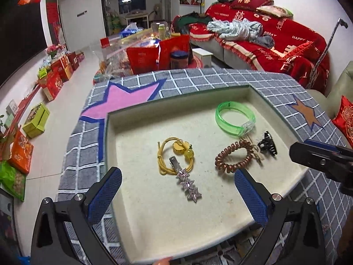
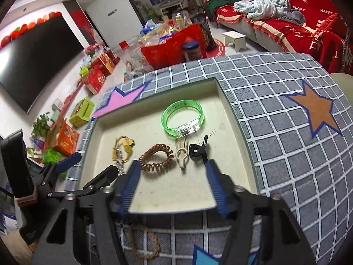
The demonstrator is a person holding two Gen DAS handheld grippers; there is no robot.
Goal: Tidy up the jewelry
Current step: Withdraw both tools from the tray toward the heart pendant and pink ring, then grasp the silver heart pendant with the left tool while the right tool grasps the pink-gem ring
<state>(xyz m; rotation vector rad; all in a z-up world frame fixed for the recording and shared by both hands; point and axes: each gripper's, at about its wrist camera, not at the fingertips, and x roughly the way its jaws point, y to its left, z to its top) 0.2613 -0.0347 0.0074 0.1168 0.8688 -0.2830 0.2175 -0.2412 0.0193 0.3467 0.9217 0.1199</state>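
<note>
A shallow cream tray (image 1: 141,114) is sitting on the bench, which is wearing a grey checked cloth (image 1: 198,79) with a pink star (image 1: 123,98) at the far left and an orange star (image 2: 313,112) to the right.

The jewelry is all lying inside the tray. A translucent green bangle (image 1: 235,118) is resting toward the far right corner. Nearer, a brown spiral hair tie (image 1: 235,155) is lying just left of a beige clip (image 2: 182,153), and a black claw clip (image 1: 268,143) is lying just right of that – the three are forming a loose row. To the left, a yellow elastic hair tie (image 1: 174,154) with amber beads is lying with a sparkly star hair clip (image 1: 187,182) crossing over its near edge and touching it.

The left claw (image 1: 177,195) is hovering over the near part of the tray, its blue-padded fingers spread wide on either side of the star hair clip and gripping nothing. The right claw (image 2: 173,184) is hanging over the tray's near right area – its fingers are likewise parted and empty, framing the spiral tie and beige clip beyond them. A brown braided cord loop (image 2: 144,243) is lying on the cloth outside the tray, below the right claw.
</note>
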